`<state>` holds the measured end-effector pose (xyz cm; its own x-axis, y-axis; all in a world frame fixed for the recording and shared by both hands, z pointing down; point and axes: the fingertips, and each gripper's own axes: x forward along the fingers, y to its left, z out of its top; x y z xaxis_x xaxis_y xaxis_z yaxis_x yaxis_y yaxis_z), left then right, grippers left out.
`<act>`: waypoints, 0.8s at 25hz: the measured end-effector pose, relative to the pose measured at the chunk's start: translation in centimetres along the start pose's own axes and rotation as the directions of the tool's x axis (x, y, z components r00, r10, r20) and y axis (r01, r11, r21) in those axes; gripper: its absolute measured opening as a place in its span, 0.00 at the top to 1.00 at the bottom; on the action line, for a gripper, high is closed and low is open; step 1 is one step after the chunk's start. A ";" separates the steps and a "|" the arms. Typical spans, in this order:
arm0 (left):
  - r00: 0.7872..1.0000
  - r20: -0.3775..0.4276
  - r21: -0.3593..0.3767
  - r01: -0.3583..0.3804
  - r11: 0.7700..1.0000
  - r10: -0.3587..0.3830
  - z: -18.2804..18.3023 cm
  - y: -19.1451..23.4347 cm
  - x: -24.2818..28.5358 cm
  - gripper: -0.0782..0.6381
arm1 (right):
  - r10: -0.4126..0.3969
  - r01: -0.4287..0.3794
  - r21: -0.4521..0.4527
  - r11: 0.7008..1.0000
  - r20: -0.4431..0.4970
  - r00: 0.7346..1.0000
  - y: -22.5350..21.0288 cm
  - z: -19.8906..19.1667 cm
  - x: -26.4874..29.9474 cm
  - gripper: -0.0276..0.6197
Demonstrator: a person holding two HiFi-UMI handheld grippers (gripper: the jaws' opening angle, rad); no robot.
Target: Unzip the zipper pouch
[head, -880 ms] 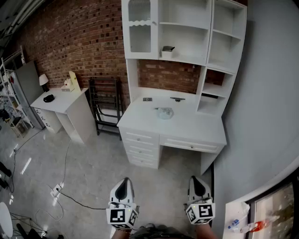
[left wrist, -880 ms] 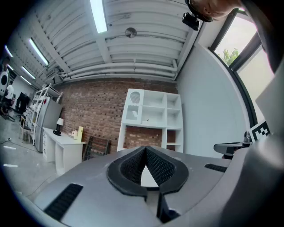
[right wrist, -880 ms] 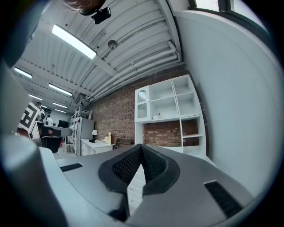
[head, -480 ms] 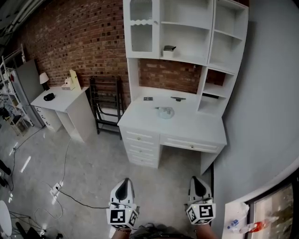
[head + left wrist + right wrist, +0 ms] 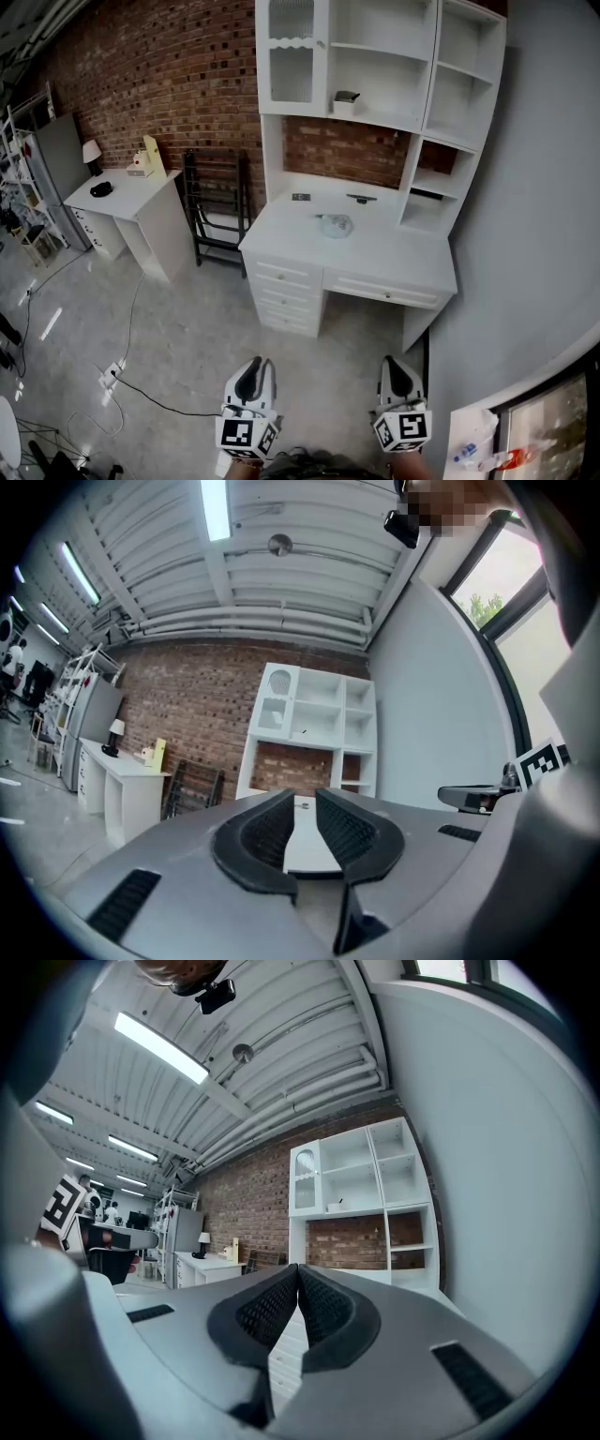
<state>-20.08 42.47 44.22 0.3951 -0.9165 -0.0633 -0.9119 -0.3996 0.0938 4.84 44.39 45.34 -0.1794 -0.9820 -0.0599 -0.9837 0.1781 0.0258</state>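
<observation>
The zipper pouch (image 5: pixel 335 224), a small pale and partly see-through thing, is seen lying flat on the white tabletop (image 5: pixel 394 255), far ahead of both grippers and roughly between the lines along which they point. At this range it cannot be told whether its zipper is shut or where the pull lies. A small dark item (image 5: pixel 361 199) is set just beyond the pouch, and another (image 5: pixel 300 198) beyond it toward the left gripper's side; neither can be made out.

The left gripper (image 5: pixel 251 373) is held low and close to the body, its jaws drawn all but together with only a thin slit left between them and nothing held. The right gripper (image 5: pixel 397 369) is held alongside it, its jaws pressed fully together and likewise empty. A broad stretch of bare floor (image 5: pixel 197 328) is left between the grippers and the drawers (image 5: pixel 286 298) under the tabletop.

By this evidence the task is judged not yet begun: the pouch is untouched and well out of reach. Everything is left to be done: the tabletop approached, the pouch steadied with one gripper, the pull taken by the other and drawn along the zipper.
</observation>
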 end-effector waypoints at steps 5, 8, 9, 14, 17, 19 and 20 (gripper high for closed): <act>0.999 -0.012 -0.005 0.048 0.999 -0.048 -0.1 -0.9 1.0 0.41 | 0.080 -0.080 0.007 0.997 -0.001 0.997 1.0 0.3 0.9 0.60; 0.997 -0.013 0.003 0.072 0.997 -0.072 -0.3 -1.3 1.5 0.26 | 0.109 -0.109 0.010 0.994 -0.001 0.994 1.4 0.0 1.4 0.33; 0.997 -0.017 0.006 0.076 0.997 -0.076 -0.5 -1.4 1.6 0.21 | 0.110 -0.110 0.013 0.994 0.004 0.994 1.4 0.0 1.5 0.26; 0.995 -0.047 0.038 0.095 0.995 -0.093 -1.1 -2.0 2.4 0.09 | 0.086 -0.086 0.023 0.996 0.027 0.996 0.5 0.1 2.4 0.07; 0.995 -0.049 0.029 0.090 0.996 -0.088 -1.3 -1.7 2.8 0.09 | 0.082 -0.082 0.032 0.996 0.027 0.996 -0.1 0.0 3.0 0.07; 0.995 -0.050 0.032 0.085 0.996 -0.083 -1.4 -1.4 3.3 0.09 | 0.083 -0.084 0.033 0.996 0.026 0.996 -0.4 -0.1 3.4 0.07; 0.995 -0.051 0.032 0.082 0.996 -0.081 -1.4 -1.3 3.6 0.09 | 0.084 -0.085 0.032 0.996 0.025 0.996 -0.5 -0.2 3.7 0.07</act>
<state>-17.32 39.63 45.29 0.4726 -0.8811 -0.0197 -0.8793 -0.4729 0.0563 4.69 40.66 45.27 -0.2620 -0.9616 -0.0821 -0.9648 0.2630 -0.0009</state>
